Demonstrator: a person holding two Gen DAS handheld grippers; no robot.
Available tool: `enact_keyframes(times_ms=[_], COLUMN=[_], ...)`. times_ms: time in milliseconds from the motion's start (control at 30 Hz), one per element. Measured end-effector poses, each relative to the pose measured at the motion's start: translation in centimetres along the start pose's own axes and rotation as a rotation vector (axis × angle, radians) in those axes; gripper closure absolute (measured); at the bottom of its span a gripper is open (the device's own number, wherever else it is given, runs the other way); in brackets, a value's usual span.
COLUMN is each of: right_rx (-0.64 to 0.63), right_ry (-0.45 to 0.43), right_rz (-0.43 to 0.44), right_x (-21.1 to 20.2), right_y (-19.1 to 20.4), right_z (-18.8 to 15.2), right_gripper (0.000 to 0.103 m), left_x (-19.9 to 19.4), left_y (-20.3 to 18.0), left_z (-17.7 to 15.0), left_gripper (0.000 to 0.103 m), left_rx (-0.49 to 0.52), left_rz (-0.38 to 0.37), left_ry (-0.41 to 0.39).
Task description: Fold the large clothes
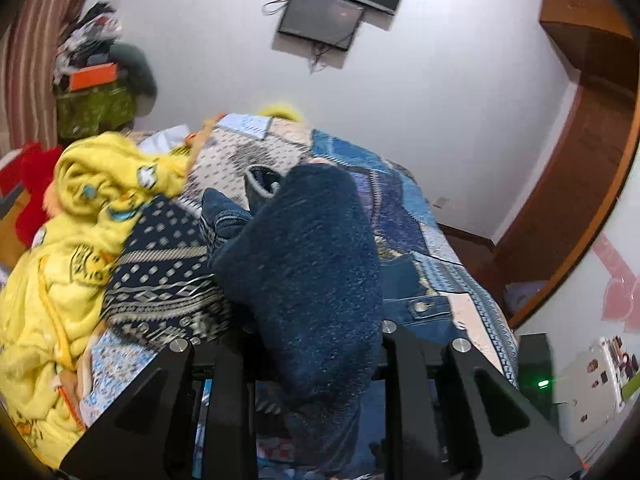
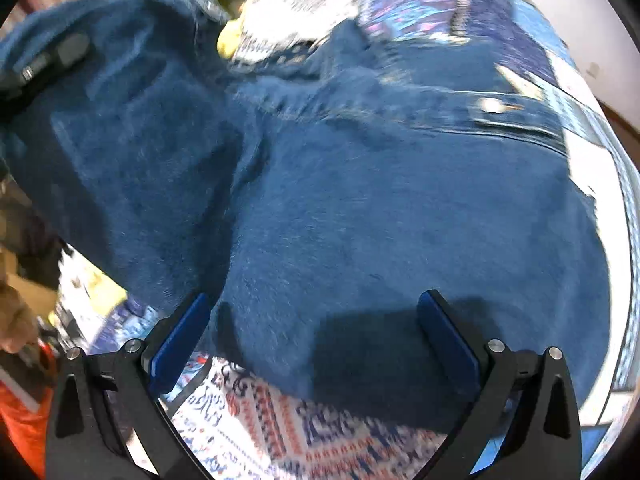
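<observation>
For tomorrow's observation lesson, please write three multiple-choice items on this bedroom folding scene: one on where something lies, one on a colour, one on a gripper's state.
1. Where does the yellow blanket lie in the left wrist view?
A. left of the dark blue fleece garment
B. on the wall screen
C. under the wooden door

2. What colour are the right gripper's pads?
A. red
B. blue
C. white

3. How does the left gripper stand?
A. wide open, nothing in it
B. shut on the fleece garment
C. shut on a yellow blanket

Answers:
1. A, it is heaped on the bed left of the dark blue fleece garment.
2. B, the right gripper carries blue pads, spread apart.
3. B, the fleece runs up from between the fingers of the left gripper.
</observation>
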State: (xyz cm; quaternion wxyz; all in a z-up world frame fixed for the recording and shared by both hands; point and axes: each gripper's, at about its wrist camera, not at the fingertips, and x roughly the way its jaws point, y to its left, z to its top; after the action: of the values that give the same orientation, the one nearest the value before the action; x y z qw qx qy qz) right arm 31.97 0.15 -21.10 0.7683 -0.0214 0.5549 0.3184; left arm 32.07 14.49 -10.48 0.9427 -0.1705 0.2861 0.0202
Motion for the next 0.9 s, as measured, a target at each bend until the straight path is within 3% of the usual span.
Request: enact_keyframes(times_ms=[133,333,500,800,900], right_rx=[0.116,0.189,0.279,0.354,0.371], right_ry=[-0.076,-0.139,-0.175,-0.161,-0.151], right_rz=[0.007,-0.143,-0.213,-0.306,-0.309], right_x=[-3.8,-8.1,-10.5,-12.6,-12.6], right_y=[-3.6,-8.6,-11.5,-14.6,-15.4], right_z=[-1.5,-3.6,-5.9,-10.2,-10.8], right_gripper=[0.0,0.0,0.0,0.0,0.0], left_x=[0.8,2.9,6.7,9.8,9.5], left_y=[-4.7,-13.5,-20.0,-22.9,-23.0], left_z=[0.7,0.2,-3.4,-12.3,-14.2], left_gripper=[0.082,0.083,0.083,0.082,0.076], left_rx=[0.074,0.184,0.298,0.544,0.62], left_rz=[-0.052,-0.197,-0.27,-0.253,-0.236], left_ry=[-0.005,0.016,0.137,0.356,0.402])
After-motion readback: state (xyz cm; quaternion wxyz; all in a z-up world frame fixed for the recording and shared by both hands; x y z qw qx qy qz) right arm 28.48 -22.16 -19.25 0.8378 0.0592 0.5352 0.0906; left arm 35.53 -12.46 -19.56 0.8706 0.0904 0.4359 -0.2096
